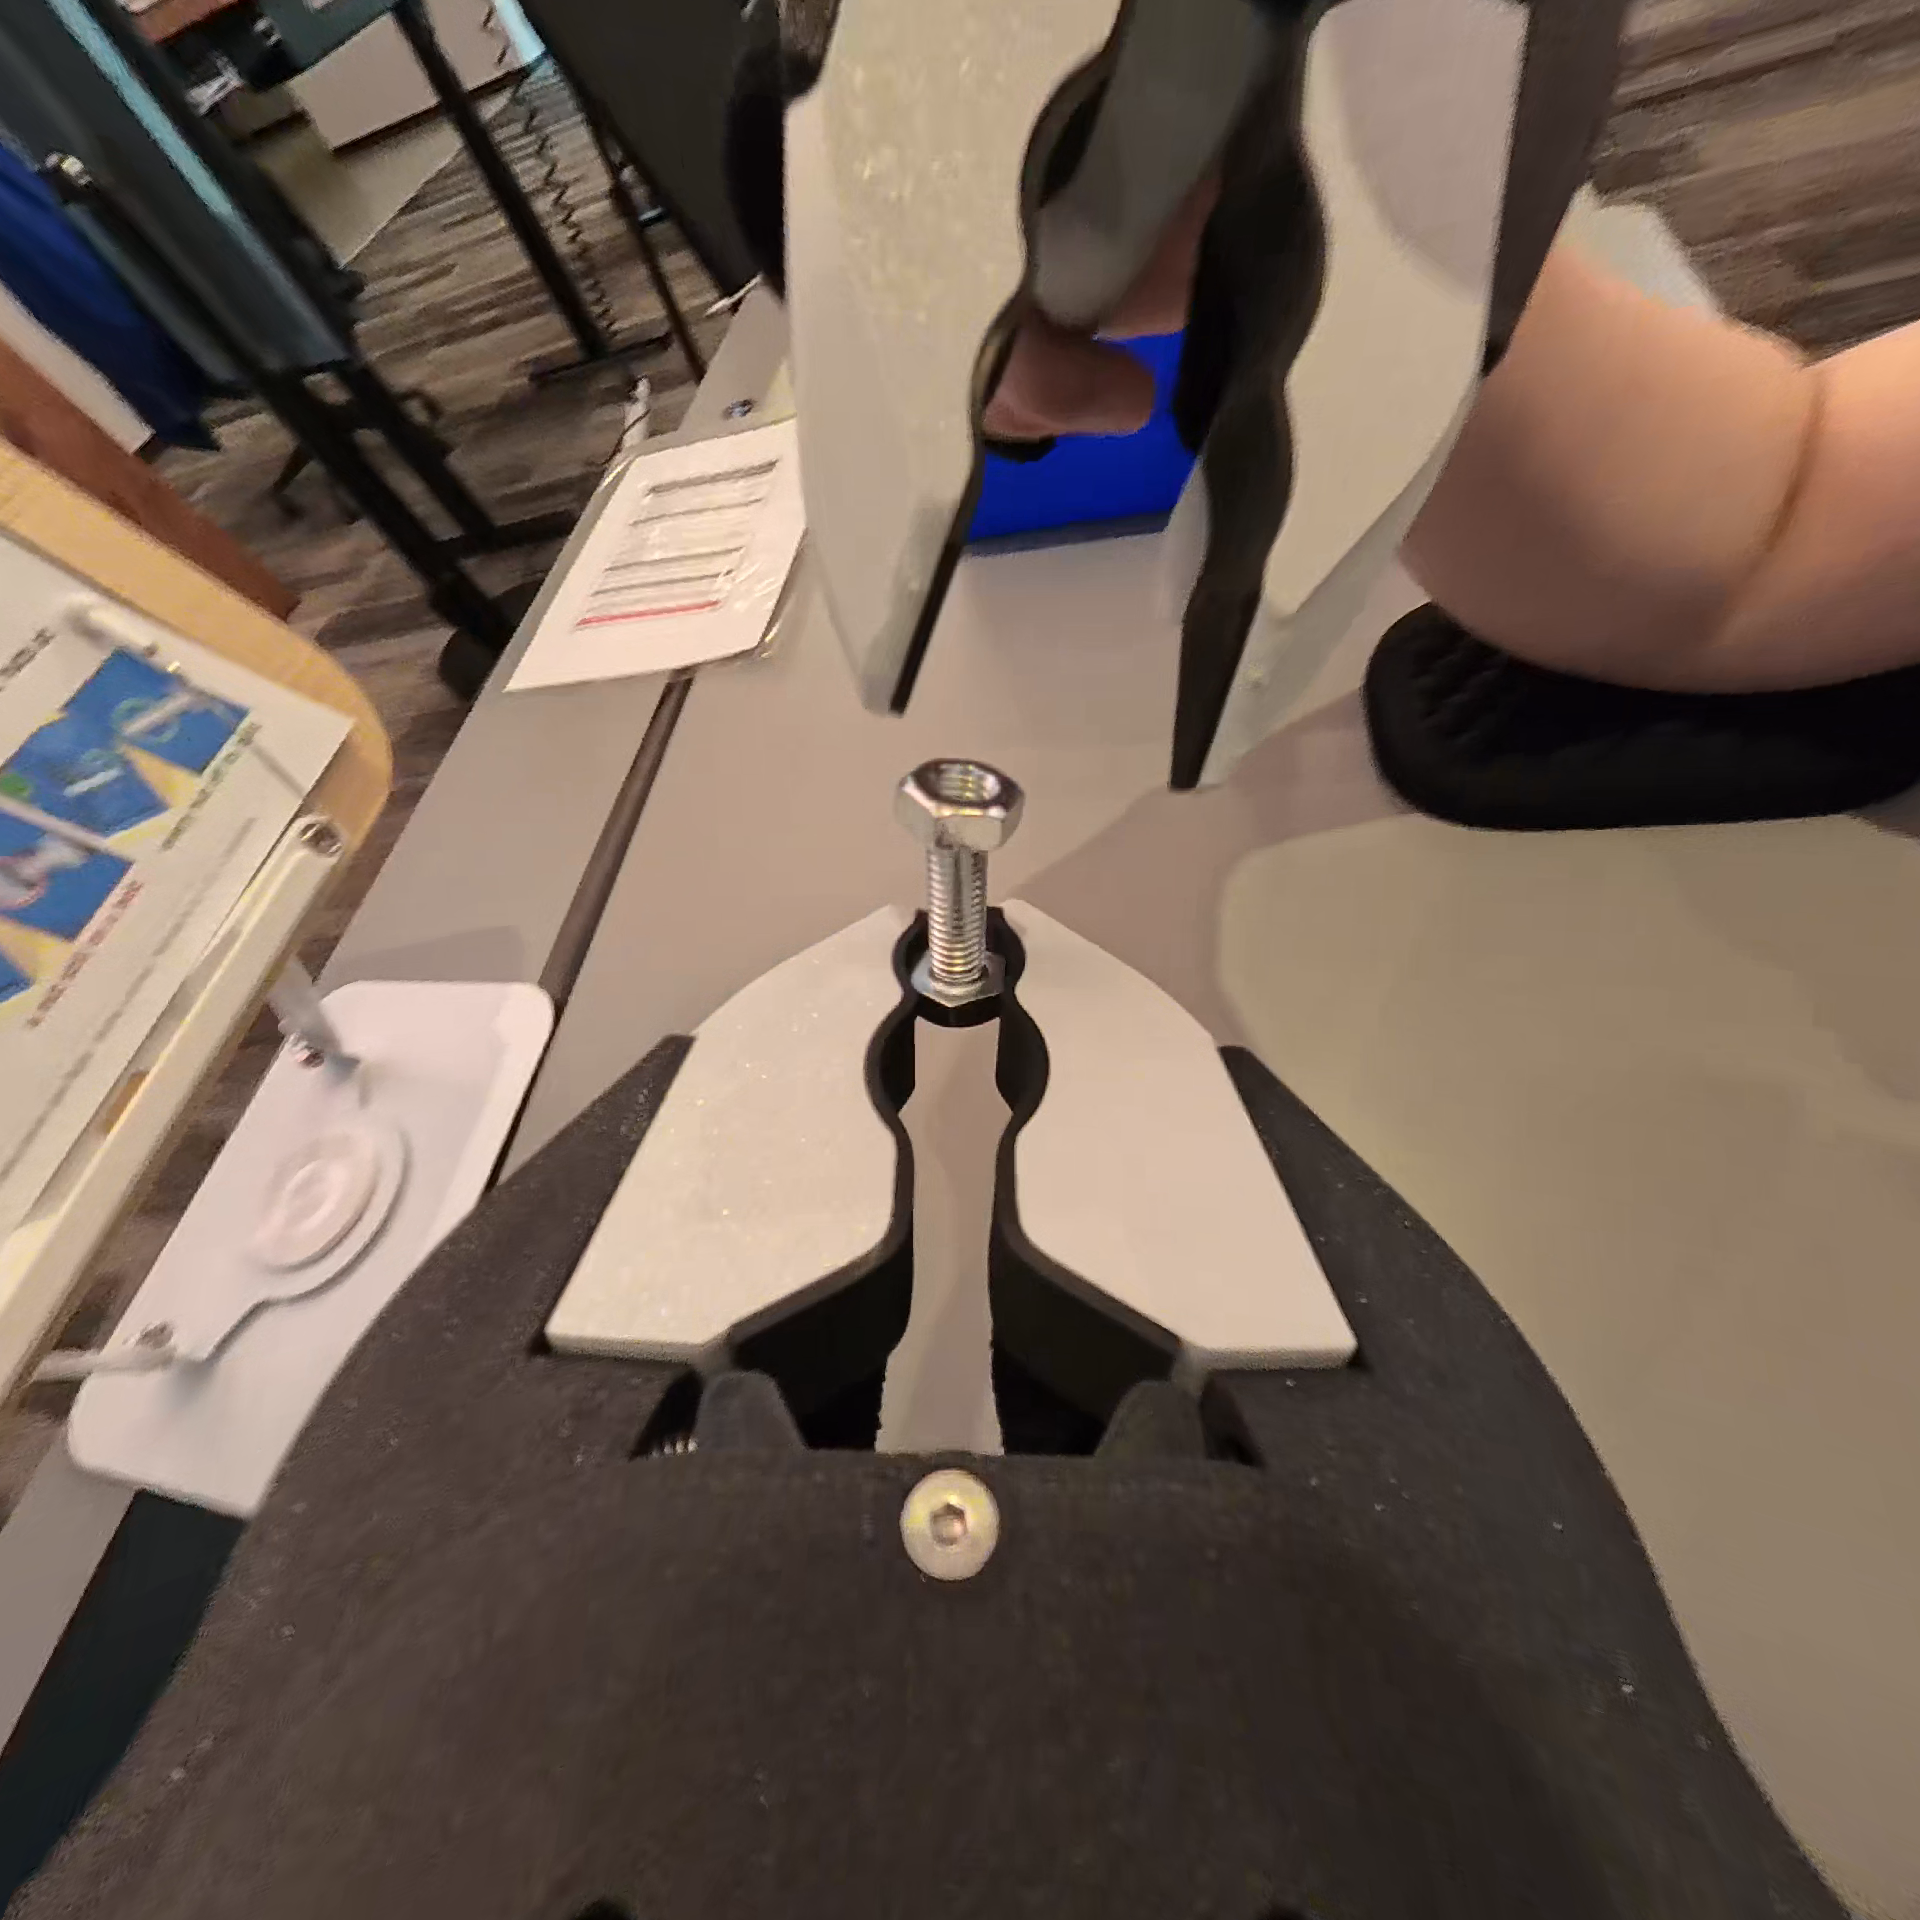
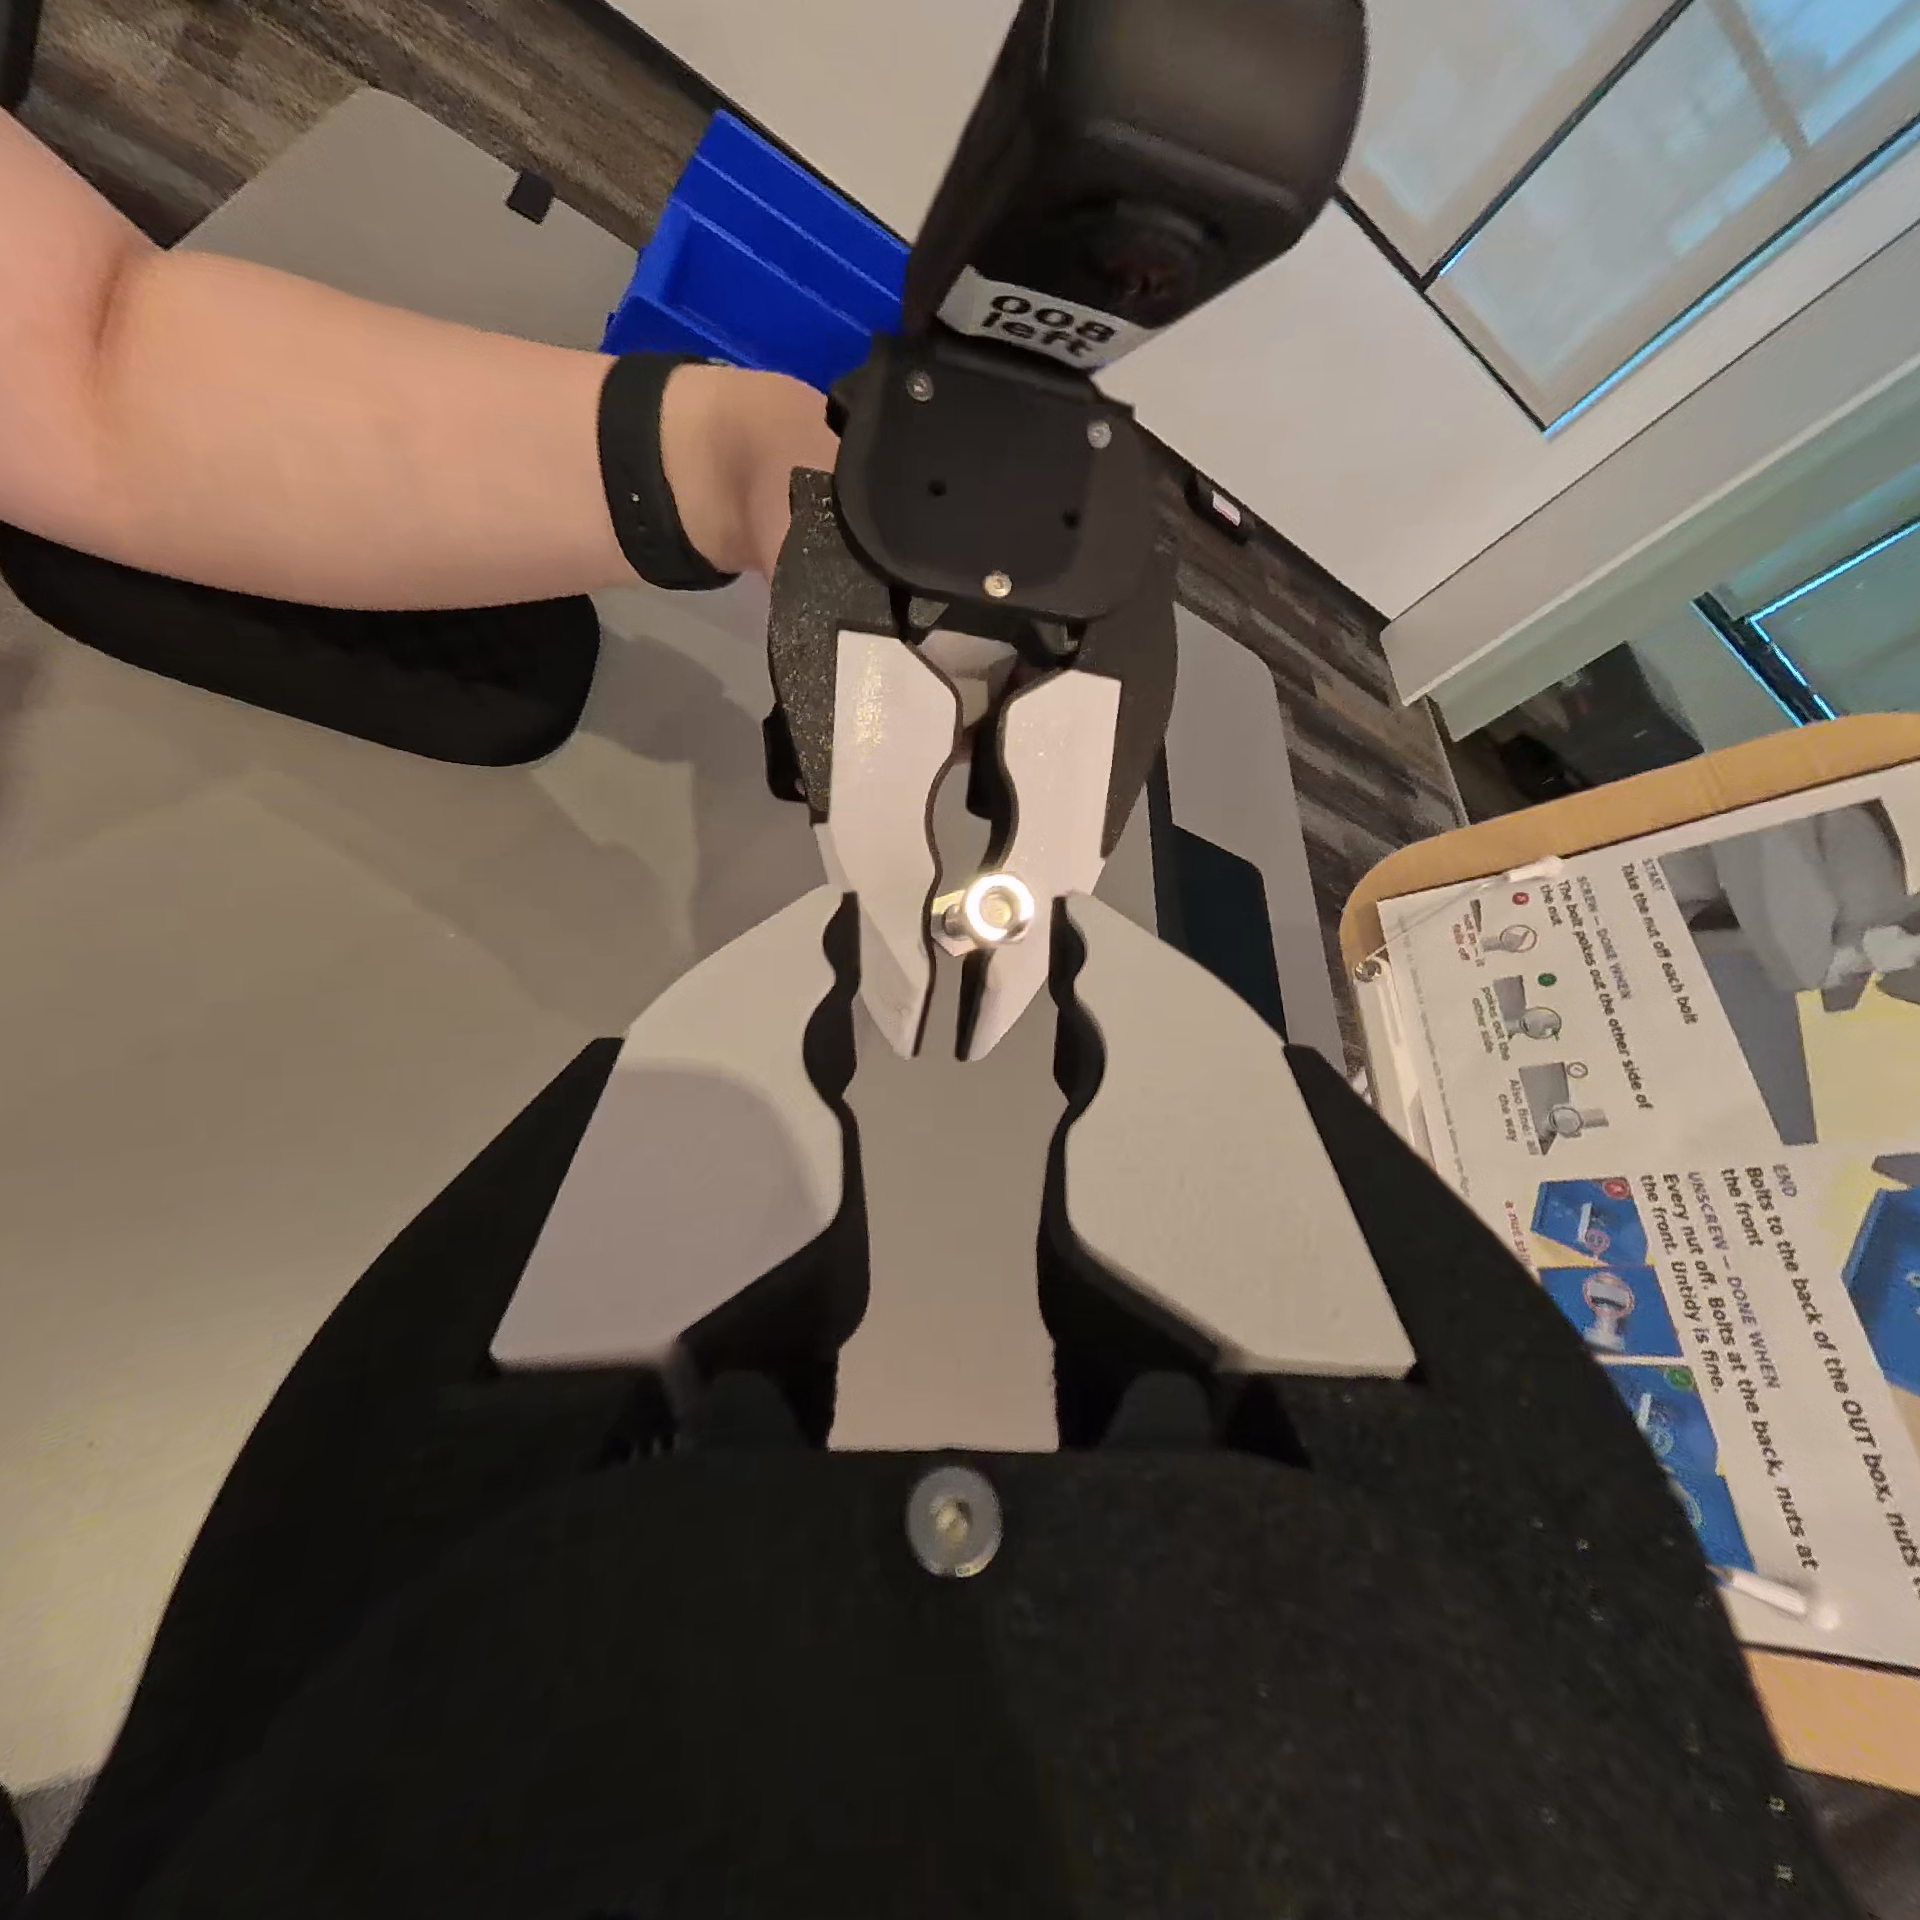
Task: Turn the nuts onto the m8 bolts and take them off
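Left wrist view: left gripper (image 1: 951,961) is clamping the bolt (image 1: 954,925) upright at frame centre.
Nut: the nut (image 1: 958,808) is sitting at the bolt's top end (threads showing below it).
Right gripper: right gripper (image 1: 1039,743) is hanging just above, fingers spread apart.
Background: blue bin (image 1: 1081,468) is sitting in the upper middle.

Soft, even indoor light — glare on the nut (image 2: 992,914), fisheye-bent edges, blurred surroundings.

Grey table (image 1: 1507,1143) w/ printed sheet (image 1: 675,561), blue bin (image 2: 758,270), white stand base (image 1: 343,1174).
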The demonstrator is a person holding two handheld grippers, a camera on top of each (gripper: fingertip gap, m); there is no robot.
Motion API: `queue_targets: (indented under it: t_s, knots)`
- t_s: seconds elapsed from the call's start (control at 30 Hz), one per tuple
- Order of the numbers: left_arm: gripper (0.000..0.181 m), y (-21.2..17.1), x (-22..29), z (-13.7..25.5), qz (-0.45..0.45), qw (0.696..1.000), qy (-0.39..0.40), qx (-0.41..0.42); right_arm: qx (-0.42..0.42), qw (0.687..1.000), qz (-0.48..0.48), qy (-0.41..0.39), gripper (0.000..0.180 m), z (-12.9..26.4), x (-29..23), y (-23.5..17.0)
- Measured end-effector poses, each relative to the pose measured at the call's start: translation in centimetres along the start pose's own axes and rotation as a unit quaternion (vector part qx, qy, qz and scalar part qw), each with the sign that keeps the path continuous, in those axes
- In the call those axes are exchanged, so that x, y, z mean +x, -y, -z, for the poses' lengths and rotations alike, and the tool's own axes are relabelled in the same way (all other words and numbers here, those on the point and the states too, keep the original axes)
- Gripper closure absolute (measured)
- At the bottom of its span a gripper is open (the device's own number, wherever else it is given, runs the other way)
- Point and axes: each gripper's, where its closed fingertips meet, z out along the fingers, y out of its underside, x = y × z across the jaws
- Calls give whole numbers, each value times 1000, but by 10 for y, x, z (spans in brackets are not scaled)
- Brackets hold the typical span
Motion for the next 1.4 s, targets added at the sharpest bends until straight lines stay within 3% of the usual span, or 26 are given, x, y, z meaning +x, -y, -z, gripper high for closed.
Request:
queue_targets:
  t_s: [0.4, 1.4]
  knots:
    - [171, 22, 31, 6, -5, 994, -90, 59, 51, 997, 47, 16, 149, 7, -13, 21]
    - [171, 26, 30, 13, 1, 994, -86, 68, 39, 998, 49, 19, 155, 9, -12, 15]
